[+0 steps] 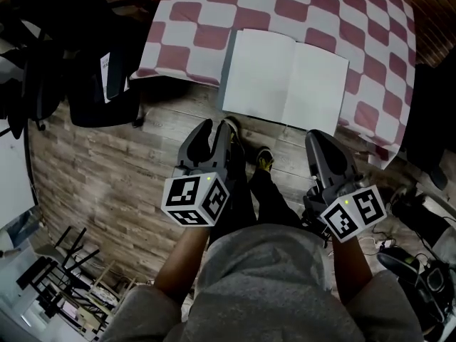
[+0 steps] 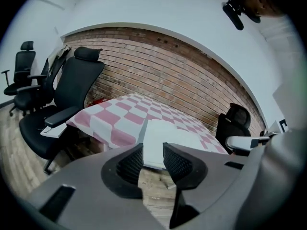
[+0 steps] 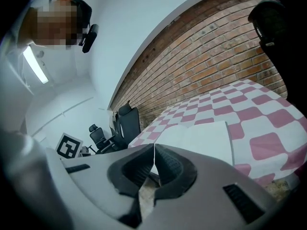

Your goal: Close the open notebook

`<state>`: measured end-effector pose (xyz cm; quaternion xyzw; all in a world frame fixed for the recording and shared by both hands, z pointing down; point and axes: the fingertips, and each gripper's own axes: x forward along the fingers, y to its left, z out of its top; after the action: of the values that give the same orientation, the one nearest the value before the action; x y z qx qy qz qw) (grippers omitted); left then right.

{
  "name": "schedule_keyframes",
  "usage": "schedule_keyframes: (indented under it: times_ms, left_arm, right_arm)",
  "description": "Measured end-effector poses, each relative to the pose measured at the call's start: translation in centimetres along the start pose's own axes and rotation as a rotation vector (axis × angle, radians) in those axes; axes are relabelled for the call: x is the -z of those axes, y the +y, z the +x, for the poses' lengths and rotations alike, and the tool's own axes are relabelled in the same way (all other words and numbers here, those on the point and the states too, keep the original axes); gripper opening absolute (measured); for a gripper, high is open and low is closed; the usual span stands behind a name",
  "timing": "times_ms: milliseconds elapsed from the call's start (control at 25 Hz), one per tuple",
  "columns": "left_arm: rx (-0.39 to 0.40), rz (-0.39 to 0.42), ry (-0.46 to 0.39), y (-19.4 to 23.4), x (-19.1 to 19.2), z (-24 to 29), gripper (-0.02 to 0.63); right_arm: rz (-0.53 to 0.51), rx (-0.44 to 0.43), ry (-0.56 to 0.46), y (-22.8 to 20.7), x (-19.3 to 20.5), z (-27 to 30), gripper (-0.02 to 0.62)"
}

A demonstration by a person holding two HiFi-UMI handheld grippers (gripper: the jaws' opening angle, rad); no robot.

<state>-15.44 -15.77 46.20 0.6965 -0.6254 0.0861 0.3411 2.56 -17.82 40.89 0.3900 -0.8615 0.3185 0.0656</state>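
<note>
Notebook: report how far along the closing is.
Done: nothing; the notebook lies open on the checked tablecloth. In hand: both grippers are short of it, left gripper open and empty, right gripper shut. Remaining: grip one side and fold it over.

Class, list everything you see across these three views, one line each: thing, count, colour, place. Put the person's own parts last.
notebook: one, white pages, lying open near the table's front edge
tablecloth: one, pink and white checks, covering the table
office chairs: at least three, black, on both sides of the table
brick wall: one, red-brown, behind the table
floor: one, grey-brown wood planks, under the table and chairs
shoes: two, dark, on the floor in front of the table
left gripper: one, grey and black, jaws apart and empty, short of the notebook
right gripper: one, grey and black, jaws together and empty, short of the notebook
</note>
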Motion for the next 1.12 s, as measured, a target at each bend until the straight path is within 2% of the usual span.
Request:
schedule_keyframes:
  times_ms: [280, 520, 840, 1120]
  left_arm:
    - [-0.021, -0.050, 0.041, 1.8, 1.7, 2.0, 0.135]
    - [0.026, -0.166, 0.065, 2.2, 2.6, 3.2, 0.157]
    - [0.078, -0.216, 0.095, 2.4, 3.4, 5.1, 0.224]
    - [0.107, -0.331, 0.112, 2.8, 4.5, 6.2, 0.276]
  right_arm:
    - [0.029, 0.017, 0.022, -1.0, 1.2, 0.5, 0.026]
    - [0.048, 0.019, 0.046, -1.0, 2.4, 1.3, 0.026]
    - [0.073, 0.017, 0.077, -0.5, 3.5, 2.6, 0.026]
    - [0.089, 0.037, 0.092, -0.7, 4.2, 2.9, 0.026]
